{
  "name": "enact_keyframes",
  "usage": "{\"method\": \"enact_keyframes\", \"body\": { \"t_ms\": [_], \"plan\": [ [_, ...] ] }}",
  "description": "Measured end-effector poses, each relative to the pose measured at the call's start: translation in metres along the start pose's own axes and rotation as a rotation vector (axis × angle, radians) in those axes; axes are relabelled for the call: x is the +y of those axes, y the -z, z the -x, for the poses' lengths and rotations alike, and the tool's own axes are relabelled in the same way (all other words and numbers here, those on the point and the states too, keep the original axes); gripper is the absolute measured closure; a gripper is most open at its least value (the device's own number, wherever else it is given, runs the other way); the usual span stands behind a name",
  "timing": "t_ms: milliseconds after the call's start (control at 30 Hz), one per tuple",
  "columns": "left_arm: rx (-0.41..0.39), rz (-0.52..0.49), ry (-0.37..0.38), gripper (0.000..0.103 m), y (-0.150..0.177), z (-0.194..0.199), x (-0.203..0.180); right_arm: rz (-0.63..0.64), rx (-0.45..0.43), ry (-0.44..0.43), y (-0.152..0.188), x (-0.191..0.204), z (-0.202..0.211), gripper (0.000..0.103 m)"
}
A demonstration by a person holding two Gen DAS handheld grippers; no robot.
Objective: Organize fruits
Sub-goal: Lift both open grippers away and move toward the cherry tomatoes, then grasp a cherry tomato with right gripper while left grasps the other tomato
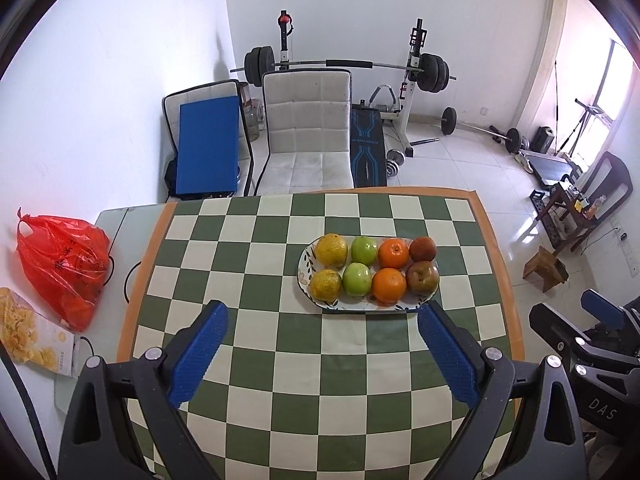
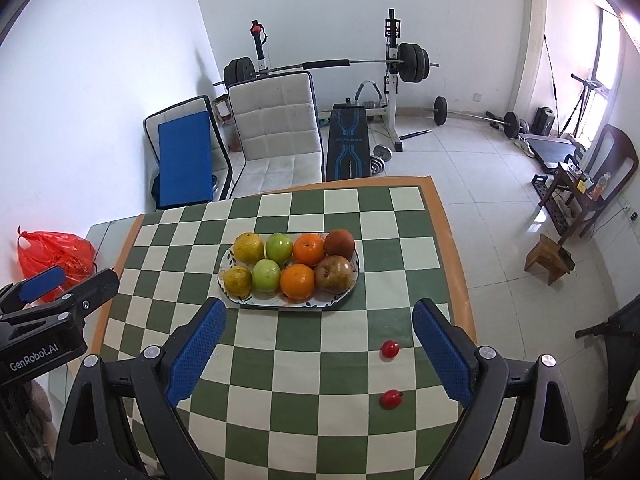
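An oval patterned plate point(image 1: 310, 282) point(image 2: 256, 303) on the checked tablecloth holds two rows of fruit: two yellow citrus point(image 1: 331, 249) point(image 2: 248, 247), two green apples point(image 1: 364, 250) point(image 2: 279, 247), two oranges point(image 1: 393, 253) point(image 2: 308, 249) and two brownish-red fruits point(image 1: 422, 277) point(image 2: 334, 274). Two small red tomatoes point(image 2: 389, 349) point(image 2: 391, 399) lie loose on the cloth near the right gripper's right finger. My left gripper point(image 1: 322, 314) hovers open just short of the plate, nothing between its blue pads. My right gripper point(image 2: 318, 312) is open too, above the cloth in front of the plate.
A red plastic bag point(image 1: 64, 264) point(image 2: 54, 256) and a snack packet point(image 1: 32, 338) sit on the glass at the table's left. A white chair point(image 1: 306, 132) stands behind the table, with gym weights and a bench beyond. The table's right edge point(image 2: 456, 272) drops to tiled floor.
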State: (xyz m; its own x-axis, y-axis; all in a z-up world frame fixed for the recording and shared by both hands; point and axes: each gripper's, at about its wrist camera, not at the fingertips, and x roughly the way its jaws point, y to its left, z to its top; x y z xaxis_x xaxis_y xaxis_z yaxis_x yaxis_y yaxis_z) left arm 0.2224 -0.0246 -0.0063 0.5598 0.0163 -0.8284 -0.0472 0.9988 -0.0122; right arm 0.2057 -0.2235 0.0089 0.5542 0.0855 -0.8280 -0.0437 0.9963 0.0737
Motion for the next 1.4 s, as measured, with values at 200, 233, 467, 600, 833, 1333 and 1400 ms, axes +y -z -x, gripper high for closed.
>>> {"method": "enact_keyframes", "body": {
  "t_ms": [200,233,467,600,833,1333,1400],
  "plan": [
    [0.011,-0.004,-0.001,0.006,0.003,0.001,0.001,-0.055,-0.004,-0.048,0.006,-0.003,-0.002,0.006],
    [0.019,-0.005,0.001,0.006,0.004,-0.001,0.002,-0.065,0.006,-0.055,0.007,-0.005,-0.006,0.006],
    [0.117,-0.065,-0.025,0.0,0.02,-0.045,-0.01,-0.208,0.128,-0.037,0.035,-0.058,-0.062,0.013],
    [0.21,-0.101,-0.052,0.0,0.035,-0.086,-0.025,-0.264,0.263,-0.02,0.068,-0.098,-0.117,0.03],
    [0.397,-0.177,-0.086,0.0,0.06,-0.166,-0.072,-0.354,0.488,-0.022,0.139,-0.15,-0.214,0.044],
    [0.582,-0.315,0.08,0.0,0.064,-0.253,-0.19,-0.4,0.515,-0.051,0.167,-0.181,-0.24,0.069],
    [0.607,-0.346,0.119,0.004,0.067,-0.267,-0.213,-0.418,0.508,-0.032,0.166,-0.196,-0.239,0.069]
  ]
}}
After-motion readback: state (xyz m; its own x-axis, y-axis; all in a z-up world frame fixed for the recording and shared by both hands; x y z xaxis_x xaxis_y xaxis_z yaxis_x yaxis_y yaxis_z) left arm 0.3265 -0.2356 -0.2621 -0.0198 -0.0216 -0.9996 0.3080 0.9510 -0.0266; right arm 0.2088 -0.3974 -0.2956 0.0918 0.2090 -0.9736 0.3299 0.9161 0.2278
